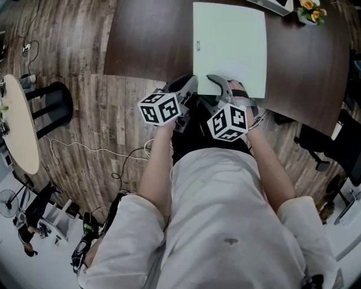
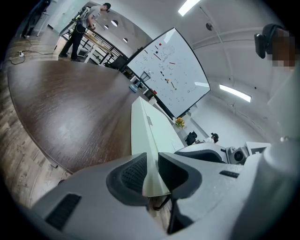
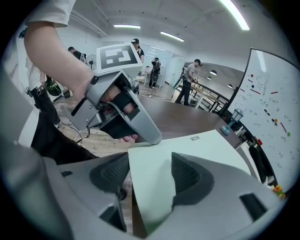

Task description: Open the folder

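Note:
A pale green folder (image 1: 228,45) lies flat on the dark wooden table (image 1: 146,39), its near edge at the table's front edge. Both grippers sit side by side at that near edge. My left gripper (image 1: 190,86) is shut on the folder's near left corner; in the left gripper view the folder (image 2: 149,136) runs edge-on between the pads (image 2: 133,174). My right gripper (image 1: 221,86) stands open and wide. A corner of the folder's sheet (image 3: 150,187) lies between its jaws, and no pad visibly presses it. The left gripper (image 3: 151,137) touches the folder just beyond.
A small pot of flowers (image 1: 311,11) stands at the table's far right. A round pale table (image 1: 20,124) and a black stool (image 1: 56,101) stand to the left, with cables on the wooden floor. A whiteboard (image 2: 171,70) and several people are in the background.

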Tool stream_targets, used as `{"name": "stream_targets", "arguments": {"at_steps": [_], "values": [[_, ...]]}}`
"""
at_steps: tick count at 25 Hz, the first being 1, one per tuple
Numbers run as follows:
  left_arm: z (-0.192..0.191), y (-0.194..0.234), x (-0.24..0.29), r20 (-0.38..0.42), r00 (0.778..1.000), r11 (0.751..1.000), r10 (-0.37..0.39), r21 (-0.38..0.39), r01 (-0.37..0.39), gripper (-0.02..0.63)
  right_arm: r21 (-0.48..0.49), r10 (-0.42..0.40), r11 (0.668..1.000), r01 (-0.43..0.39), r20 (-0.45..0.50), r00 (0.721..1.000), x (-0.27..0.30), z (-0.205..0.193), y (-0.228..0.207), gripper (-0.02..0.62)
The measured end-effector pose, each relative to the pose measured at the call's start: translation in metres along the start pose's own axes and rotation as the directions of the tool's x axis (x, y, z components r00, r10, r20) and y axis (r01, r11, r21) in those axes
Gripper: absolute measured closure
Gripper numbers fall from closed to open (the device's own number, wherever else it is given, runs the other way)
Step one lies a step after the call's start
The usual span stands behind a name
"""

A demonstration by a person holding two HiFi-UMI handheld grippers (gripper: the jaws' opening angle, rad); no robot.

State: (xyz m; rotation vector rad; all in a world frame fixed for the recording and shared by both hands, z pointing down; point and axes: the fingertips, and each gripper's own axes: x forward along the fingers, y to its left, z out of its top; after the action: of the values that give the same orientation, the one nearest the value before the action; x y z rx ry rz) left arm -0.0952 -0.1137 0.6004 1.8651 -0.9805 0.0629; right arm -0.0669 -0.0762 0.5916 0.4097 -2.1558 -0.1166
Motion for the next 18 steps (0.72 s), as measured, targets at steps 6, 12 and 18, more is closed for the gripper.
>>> {"name": "stream_targets", "arguments": {"at_steps": [6,12,18], "values": [[-0.001,0.000,0.001,0.000,1.000,1.000,-0.011,0.008,0.011,0.529,0.066,0.040,0.997,-0.042,0.041,0.998,-0.010,0.004,-0.004,0.310],[-0.002,0.001,0.001,-0.010,1.000,1.000,-0.010,0.009,0.010,0.525,0.066,0.055,0.996,-0.059,0.060,0.997,-0.017,0.009,-0.003,0.346],[-0.001,0.001,-0.001,-0.022,1.000,1.000,0.002,0.031,-0.002,0.525,0.045,0.093,0.994,-0.097,0.069,0.993,-0.023,0.015,0.003,0.423]]}}
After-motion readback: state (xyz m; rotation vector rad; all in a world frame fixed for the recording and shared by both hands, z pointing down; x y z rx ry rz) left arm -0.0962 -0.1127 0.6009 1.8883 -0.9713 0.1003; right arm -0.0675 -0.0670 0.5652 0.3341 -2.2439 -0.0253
